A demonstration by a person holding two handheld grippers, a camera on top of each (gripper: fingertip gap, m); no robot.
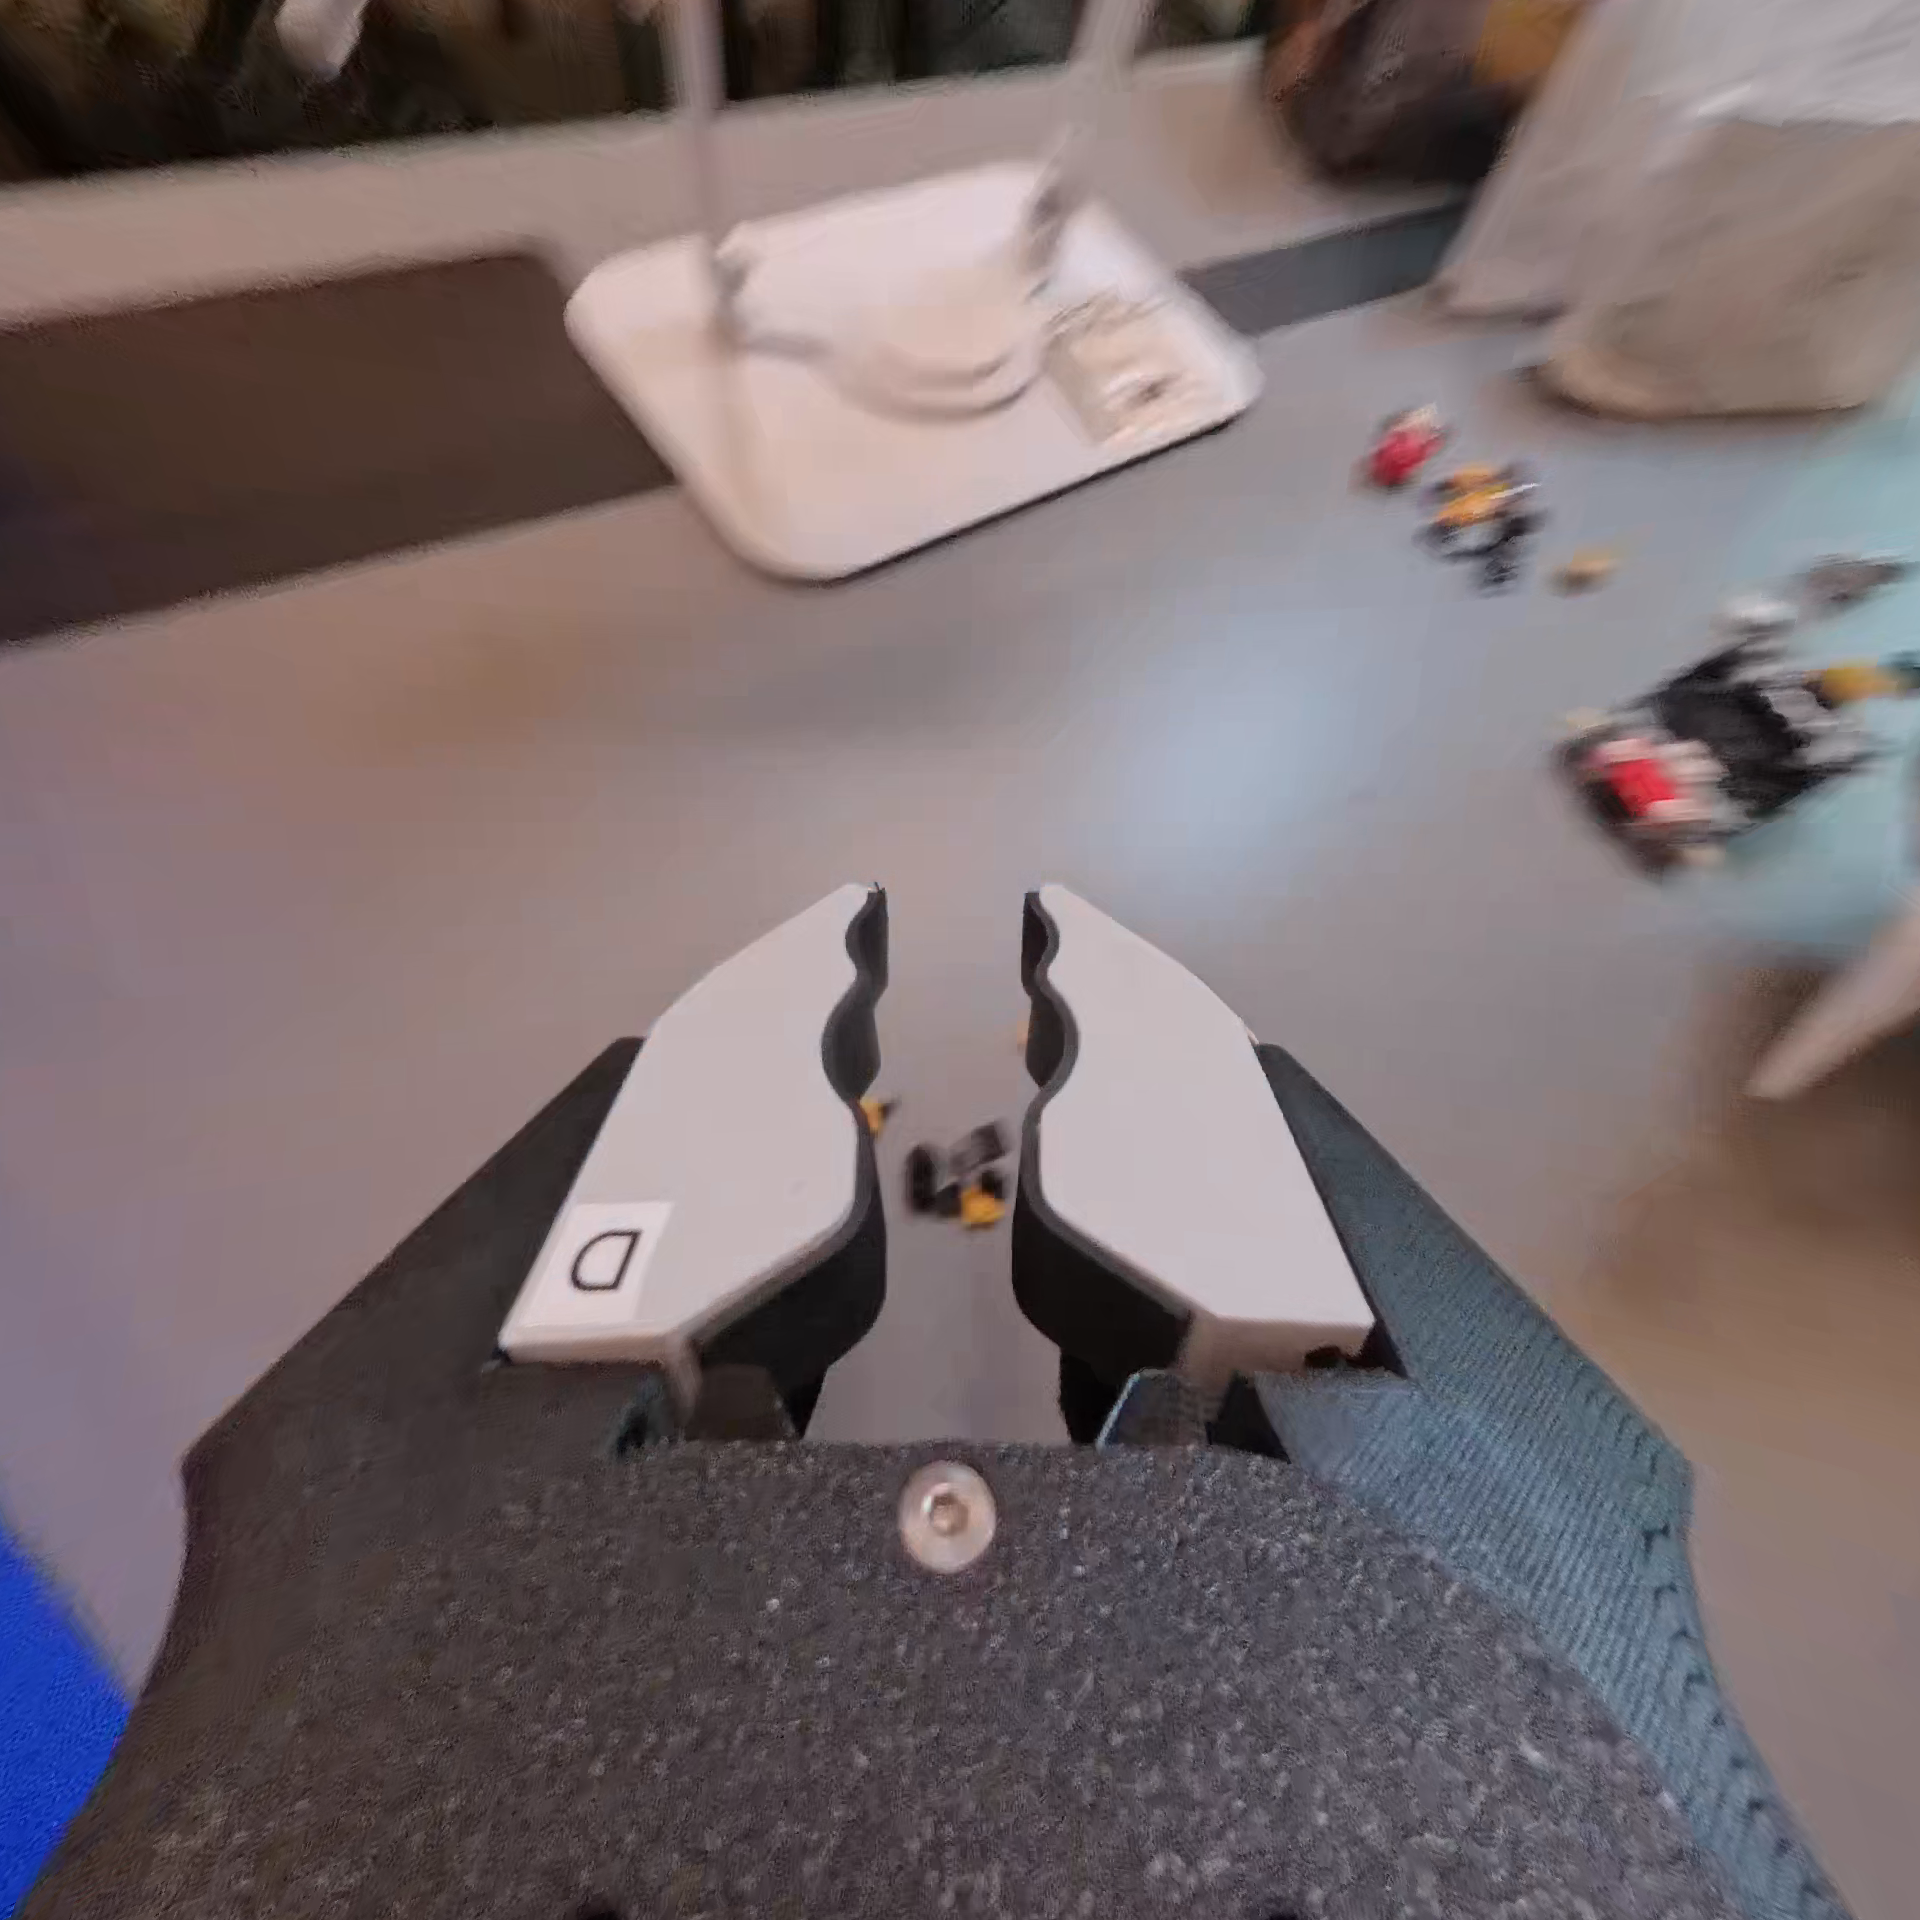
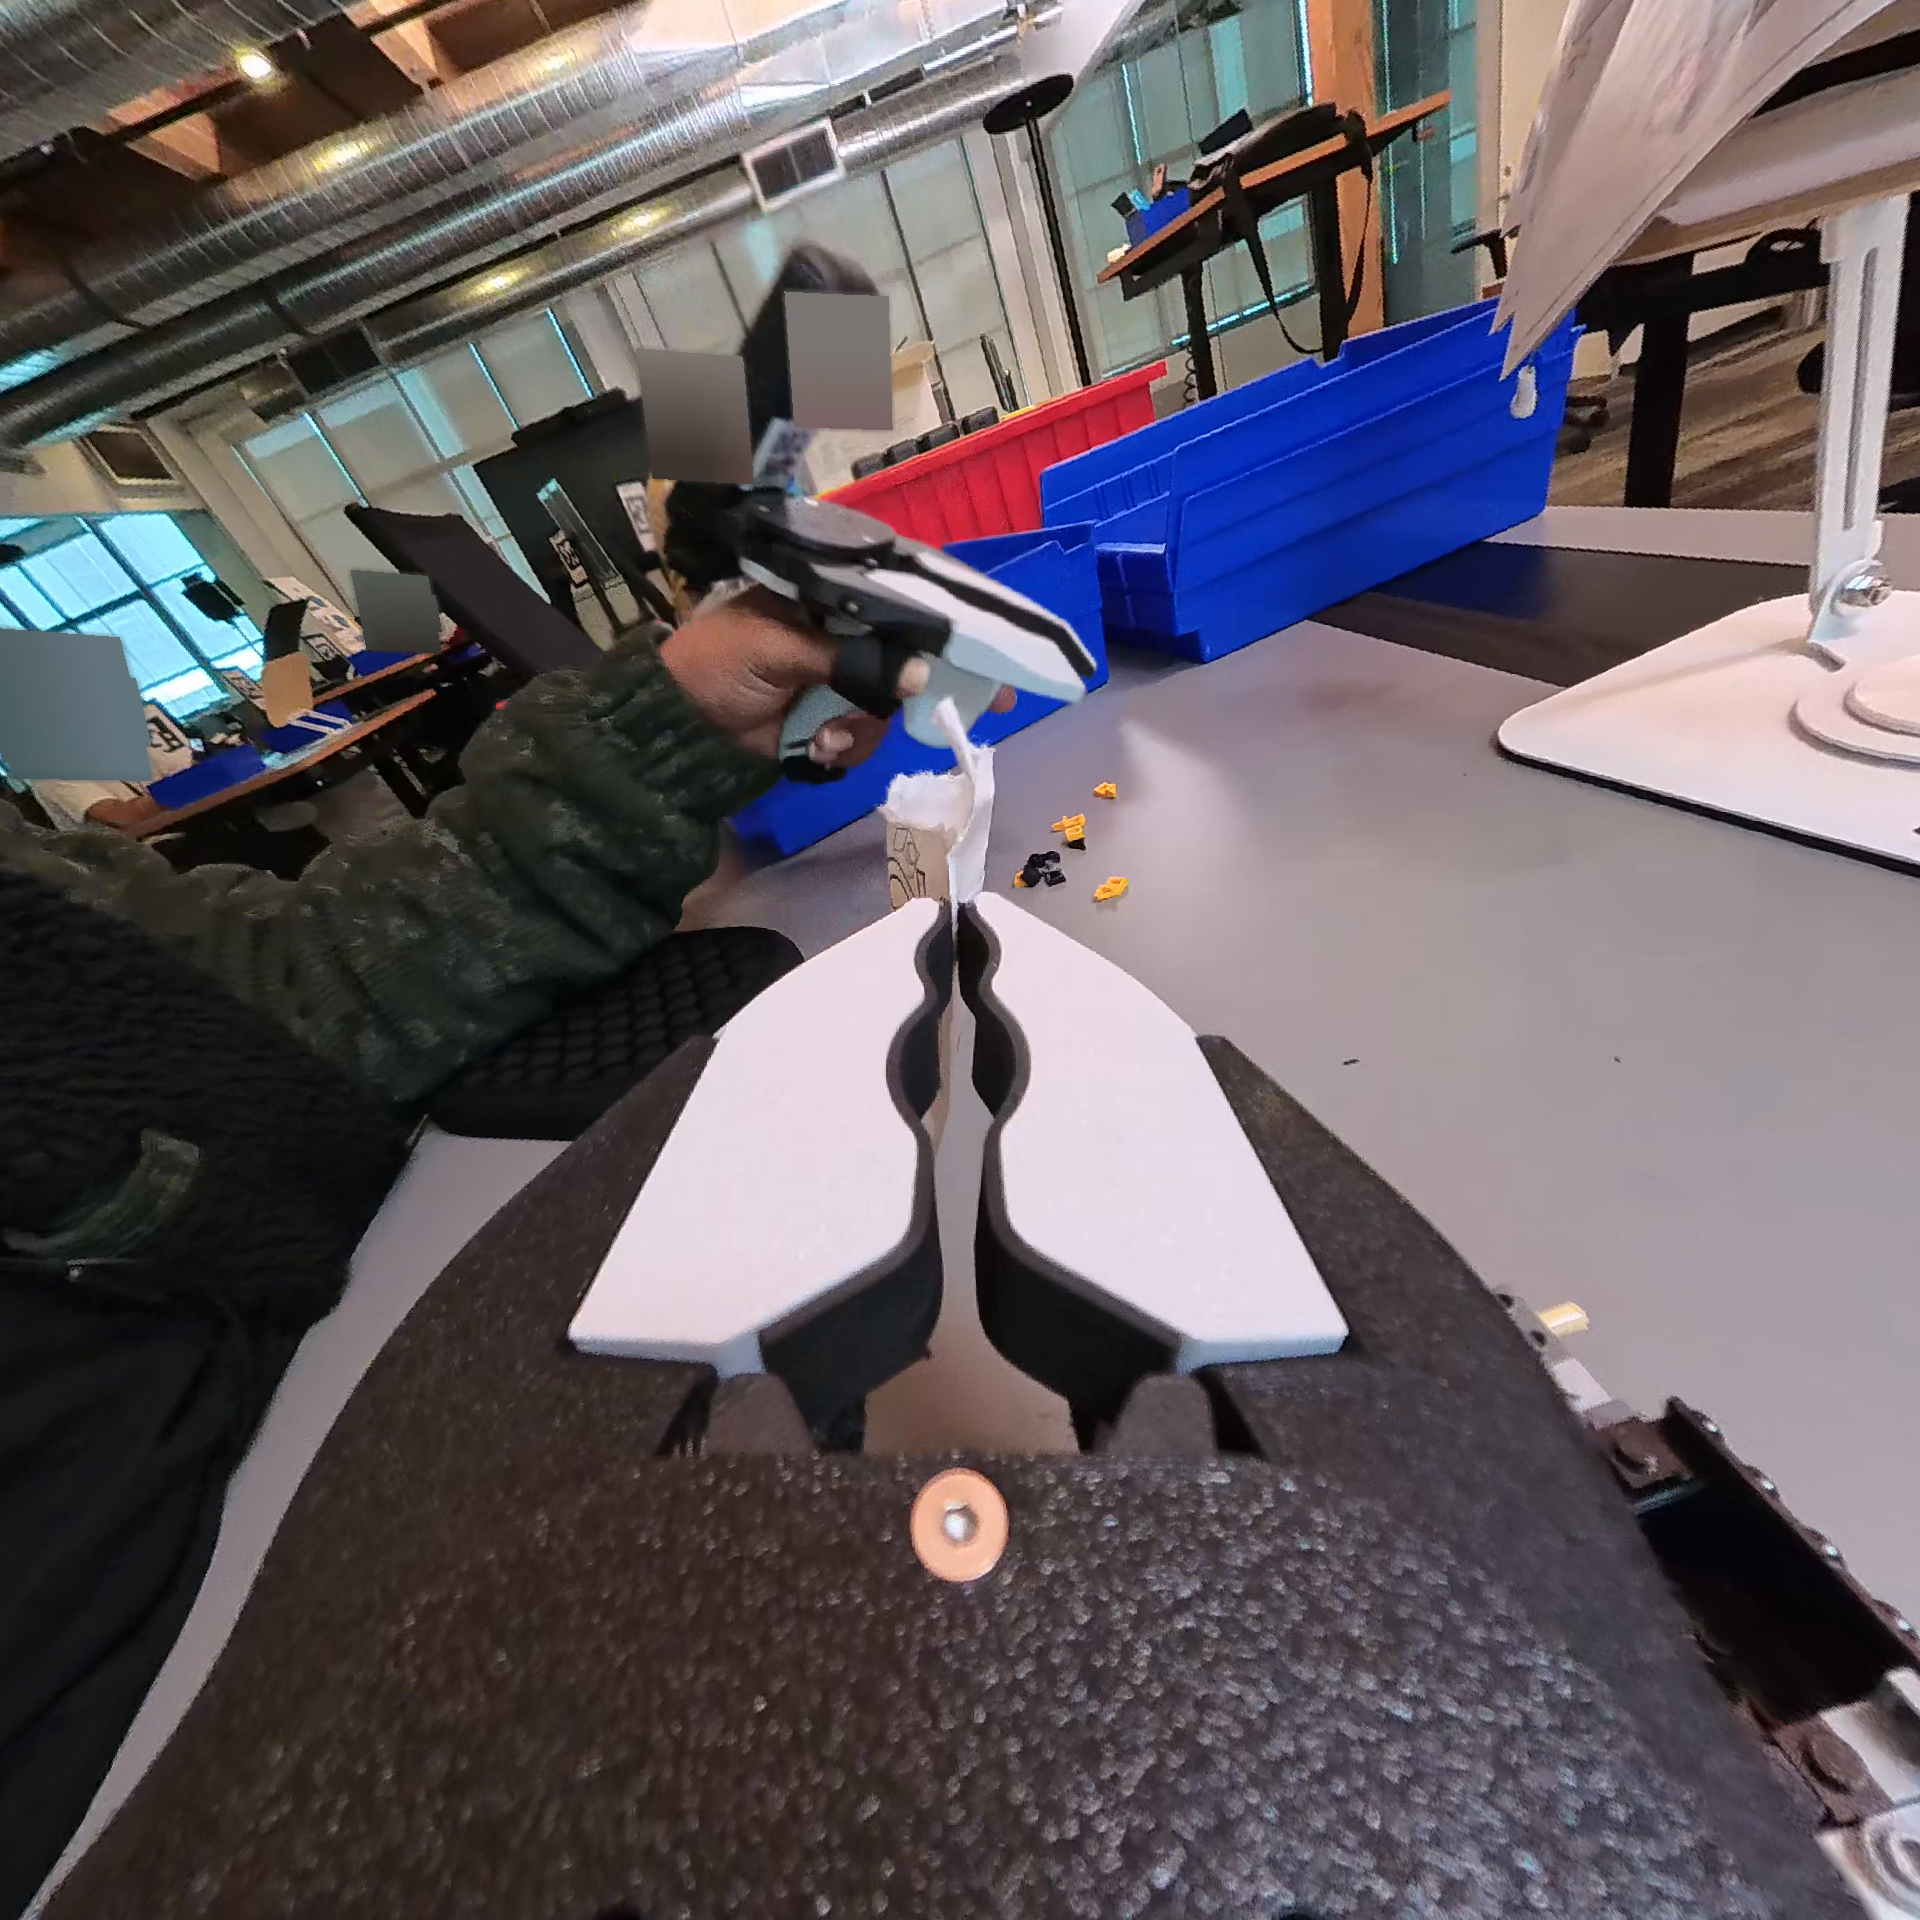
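Open-plan workshop space surrounds a grey bench (image 2: 1455, 935), with blue bins (image 2: 1299, 499) and a red bin (image 2: 997, 457) ranked along its far side. Nearest the right gripper (image 2: 956, 920) is a torn paper packet (image 2: 940, 842), tan with a ragged white top; the jaws are pressed together on its lower part, so the packet stands up out of the fingertips, over the near edge of the bench. Its opening points upward and a loose white strip trails off it toward the left gripper (image 2: 1070, 665), which hangs above and beyond in a person's hand (image 2: 748, 675). Seen from its own camera, the left gripper's jaws are spread with nothing between them and only bare bench below.

Small yellow and black toy pieces (image 2: 1081, 852) lie scattered on the bench just beyond the packet.

Risks, as I judge them: the thin paper could slip or tear further in the pinch; tilting it may spill whatever remains inside toward the bench edge; and the scattered pieces are light enough to be knocked away by a low sweep. The white stand base (image 2: 1662, 748) is well apart.
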